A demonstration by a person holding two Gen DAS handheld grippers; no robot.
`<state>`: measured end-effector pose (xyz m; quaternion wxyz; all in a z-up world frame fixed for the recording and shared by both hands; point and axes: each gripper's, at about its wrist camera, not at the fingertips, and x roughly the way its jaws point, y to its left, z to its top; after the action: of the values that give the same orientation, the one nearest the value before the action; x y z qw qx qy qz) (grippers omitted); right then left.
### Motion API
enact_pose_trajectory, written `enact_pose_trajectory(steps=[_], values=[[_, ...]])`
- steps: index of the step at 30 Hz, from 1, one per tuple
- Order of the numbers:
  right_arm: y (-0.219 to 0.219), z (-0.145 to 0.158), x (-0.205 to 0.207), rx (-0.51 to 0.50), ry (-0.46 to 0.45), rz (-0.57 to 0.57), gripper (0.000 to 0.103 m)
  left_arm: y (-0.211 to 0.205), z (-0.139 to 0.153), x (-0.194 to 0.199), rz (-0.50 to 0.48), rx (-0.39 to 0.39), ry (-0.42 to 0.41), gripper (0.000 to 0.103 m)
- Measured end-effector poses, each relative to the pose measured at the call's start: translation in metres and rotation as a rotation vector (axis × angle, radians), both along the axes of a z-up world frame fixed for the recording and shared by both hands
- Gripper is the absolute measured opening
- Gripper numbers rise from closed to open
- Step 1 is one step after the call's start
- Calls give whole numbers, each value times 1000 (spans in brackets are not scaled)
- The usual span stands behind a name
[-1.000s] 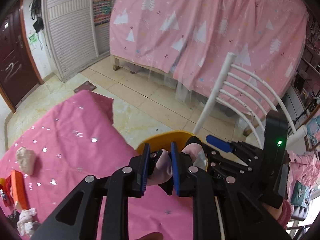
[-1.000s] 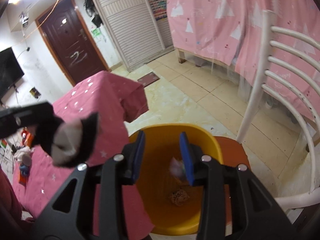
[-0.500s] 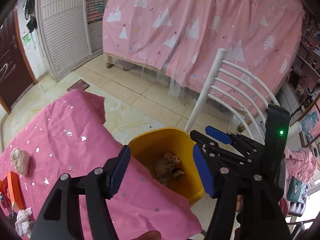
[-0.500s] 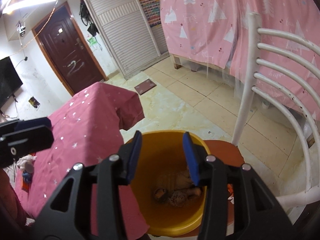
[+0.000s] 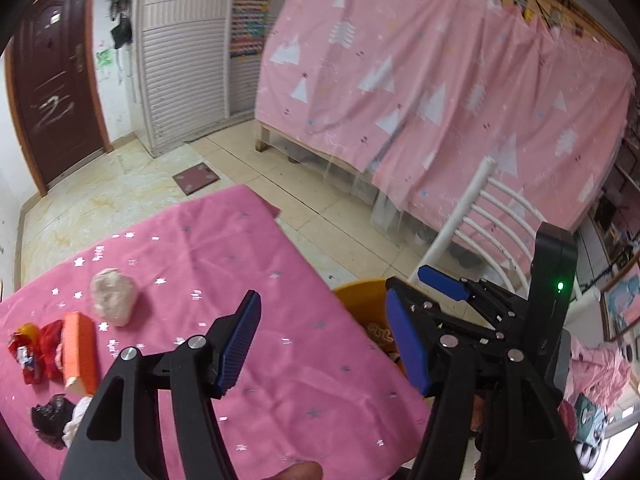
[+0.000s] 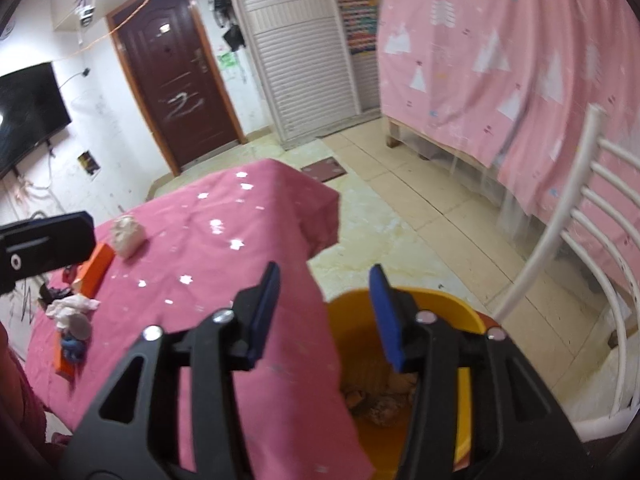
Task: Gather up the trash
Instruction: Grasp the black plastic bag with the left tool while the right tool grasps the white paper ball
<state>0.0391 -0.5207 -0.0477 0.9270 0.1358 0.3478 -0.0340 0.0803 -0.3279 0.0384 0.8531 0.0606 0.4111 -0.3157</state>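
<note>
- The left gripper (image 5: 324, 344) is open wide and holds nothing.
- The right gripper (image 6: 324, 316) has just been opening; nothing sits between its jaws.
- The yellow bin (image 6: 440, 300) holds trash.
- More trash: a white paper wad (image 5: 112, 296) at 10 o'clock on the pink tablecloth (image 5: 280, 360).

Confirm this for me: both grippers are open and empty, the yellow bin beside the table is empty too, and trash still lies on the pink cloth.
One thing is wrong: the yellow bin is not empty. The right wrist view shows crumpled scraps at its bottom. The rest holds: left gripper and right gripper are open with nothing between them, and trash like the white wad still lies on the pink cloth.
</note>
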Motion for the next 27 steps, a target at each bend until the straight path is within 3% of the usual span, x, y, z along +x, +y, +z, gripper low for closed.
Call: enact_pose_trajectory(steps=[12,17,27], values=[[77,15,39,-43,23,141,50,81,14,18,122,4,-47,57],[109,20,58,-63,28,201,50,138,16,29,239,38,-107,57],[170,21,93,-88,55,297,50,227,8,55,376,9,-55,57]])
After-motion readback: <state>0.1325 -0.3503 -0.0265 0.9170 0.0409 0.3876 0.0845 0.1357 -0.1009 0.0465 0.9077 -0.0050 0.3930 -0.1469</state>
